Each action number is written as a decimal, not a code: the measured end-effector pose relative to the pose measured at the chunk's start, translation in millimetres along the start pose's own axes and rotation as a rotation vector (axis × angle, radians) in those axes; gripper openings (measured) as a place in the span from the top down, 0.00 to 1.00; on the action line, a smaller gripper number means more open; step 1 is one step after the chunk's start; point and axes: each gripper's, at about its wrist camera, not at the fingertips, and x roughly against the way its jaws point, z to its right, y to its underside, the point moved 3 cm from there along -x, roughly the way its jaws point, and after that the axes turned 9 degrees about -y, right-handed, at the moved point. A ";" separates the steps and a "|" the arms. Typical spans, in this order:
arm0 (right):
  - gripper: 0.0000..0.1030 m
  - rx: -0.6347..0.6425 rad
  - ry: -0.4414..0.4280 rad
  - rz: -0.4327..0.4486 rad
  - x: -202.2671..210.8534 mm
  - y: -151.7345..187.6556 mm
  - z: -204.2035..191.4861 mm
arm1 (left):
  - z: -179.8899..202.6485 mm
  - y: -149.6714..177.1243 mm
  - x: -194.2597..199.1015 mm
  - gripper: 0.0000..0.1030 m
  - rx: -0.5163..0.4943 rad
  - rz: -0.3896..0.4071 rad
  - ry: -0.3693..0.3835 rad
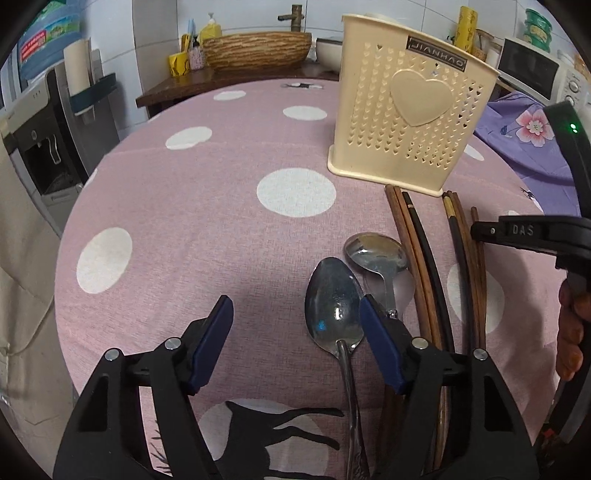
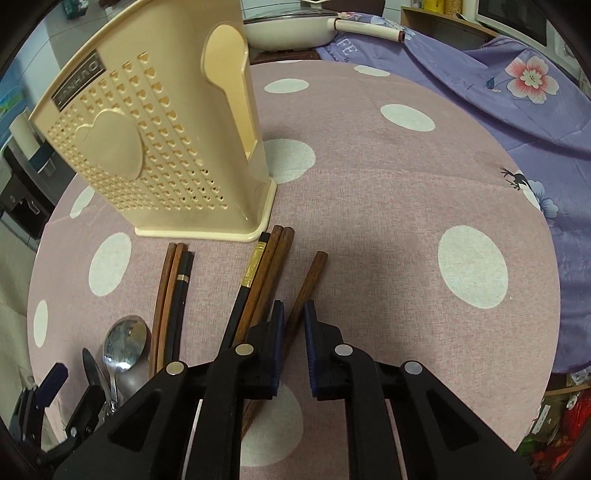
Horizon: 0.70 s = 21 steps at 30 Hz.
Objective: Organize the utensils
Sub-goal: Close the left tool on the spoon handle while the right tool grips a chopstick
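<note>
A cream utensil holder point(image 1: 402, 118) with a heart on its wall stands upright on the pink dotted tablecloth; it also shows in the right wrist view point(image 2: 155, 147). Two metal spoons point(image 1: 334, 302) and several wooden and black chopsticks point(image 1: 424, 258) lie in front of it. My left gripper point(image 1: 295, 314) is open, low over the table, its right finger beside the nearer spoon's bowl. My right gripper point(image 2: 293, 317) is narrowly open, its pads on either side of a single brown chopstick point(image 2: 306, 288) that lies apart to the right; I cannot tell whether they touch it.
The round table point(image 1: 184, 221) has a pink cloth with white dots. A purple floral cloth point(image 2: 517, 92) covers the far right side, with a white pan point(image 2: 291, 29) behind. A wooden basin point(image 1: 255, 50) and a water dispenser point(image 1: 40, 147) stand beyond the table.
</note>
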 end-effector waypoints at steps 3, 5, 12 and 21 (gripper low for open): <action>0.89 0.009 -0.003 0.004 0.7 1.5 0.0 | 1.5 -0.8 -1.7 0.32 0.009 -0.012 0.017; 0.89 0.014 -0.001 0.007 1.6 3.6 -0.9 | 5.1 -0.5 -2.9 0.32 -0.007 -0.016 0.007; 0.89 0.027 -0.012 0.004 2.0 4.6 -5.9 | 11.7 -2.0 -8.7 0.32 -0.016 -0.038 -0.022; 0.89 0.019 -0.025 0.011 2.1 5.9 -4.0 | 17.2 -7.3 -10.1 0.56 -0.025 -0.050 -0.056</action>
